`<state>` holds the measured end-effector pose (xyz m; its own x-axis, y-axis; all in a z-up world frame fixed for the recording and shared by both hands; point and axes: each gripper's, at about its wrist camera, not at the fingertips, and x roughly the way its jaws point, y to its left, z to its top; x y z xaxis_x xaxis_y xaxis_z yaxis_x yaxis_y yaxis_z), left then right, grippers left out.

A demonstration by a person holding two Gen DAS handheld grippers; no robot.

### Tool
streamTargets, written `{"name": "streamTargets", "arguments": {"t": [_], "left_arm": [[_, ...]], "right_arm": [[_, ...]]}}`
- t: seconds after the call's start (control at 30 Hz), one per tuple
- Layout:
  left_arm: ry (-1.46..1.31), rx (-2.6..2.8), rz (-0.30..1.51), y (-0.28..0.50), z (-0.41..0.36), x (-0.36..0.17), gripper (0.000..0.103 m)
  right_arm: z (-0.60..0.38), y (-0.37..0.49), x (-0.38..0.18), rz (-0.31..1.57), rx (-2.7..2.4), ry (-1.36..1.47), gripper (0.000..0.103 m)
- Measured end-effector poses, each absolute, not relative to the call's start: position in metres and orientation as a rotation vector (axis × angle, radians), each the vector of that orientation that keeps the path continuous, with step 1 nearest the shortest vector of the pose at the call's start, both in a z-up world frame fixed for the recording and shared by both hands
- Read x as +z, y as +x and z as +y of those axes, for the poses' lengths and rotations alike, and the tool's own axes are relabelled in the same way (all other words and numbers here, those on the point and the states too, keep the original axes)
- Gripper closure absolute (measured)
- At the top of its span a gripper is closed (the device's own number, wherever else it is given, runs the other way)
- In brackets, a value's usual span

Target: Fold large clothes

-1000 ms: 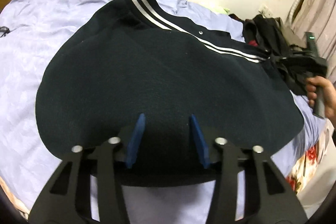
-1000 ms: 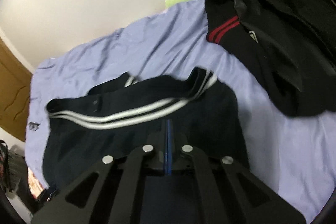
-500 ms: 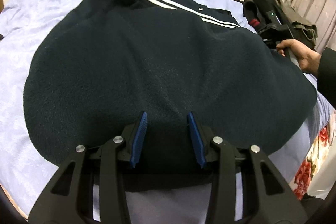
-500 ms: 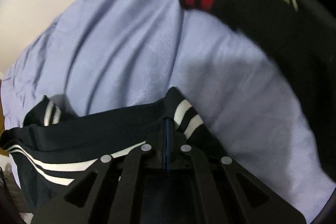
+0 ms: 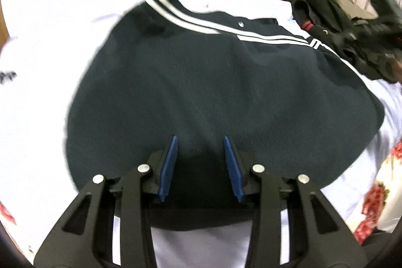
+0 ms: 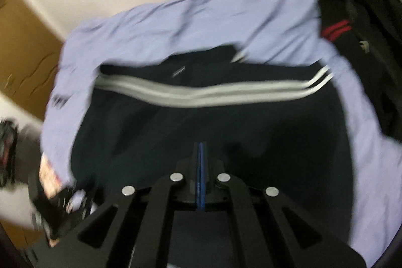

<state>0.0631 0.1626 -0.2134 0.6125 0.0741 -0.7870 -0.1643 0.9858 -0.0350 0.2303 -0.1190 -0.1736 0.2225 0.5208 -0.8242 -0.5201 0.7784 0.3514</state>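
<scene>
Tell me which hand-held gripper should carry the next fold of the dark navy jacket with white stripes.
Probably the right hand-held gripper: its blue pads are pressed together, though whether they pinch the dark navy fleece jacket is unclear. The left hand-held gripper hangs open over the fabric and holds nothing.

Left gripper (image 5: 200, 146) fingers spread; right gripper (image 6: 200, 150) fingers closed.

Both 2 wrist views look down from close above the dark navy fleece jacket with white stripes (image 5: 213, 82) (image 6: 213, 124), sharing it.
</scene>
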Motion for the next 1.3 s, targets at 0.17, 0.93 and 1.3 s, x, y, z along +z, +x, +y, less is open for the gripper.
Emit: {"name": "streamTargets", "arguments": {"t": [0.17, 0.93, 1.3], "left_arm": [[-0.08, 0.213, 1.01, 0.071, 0.18, -0.224, 0.066], [-0.077, 0.156, 1.108, 0.032, 0.184, -0.241, 0.08], [-0.269, 0.036, 0.831, -0.029, 0.116, -0.193, 0.053]], "right_arm": [[-0.101, 0.19, -0.214, 1.215, 0.716, 0.0, 0.103], [-0.125, 0.151, -0.224, 1.141, 0.643, 0.033, 0.086], [-0.313, 0.12, -0.248, 0.95, 0.467, 0.654, 0.036]]}}
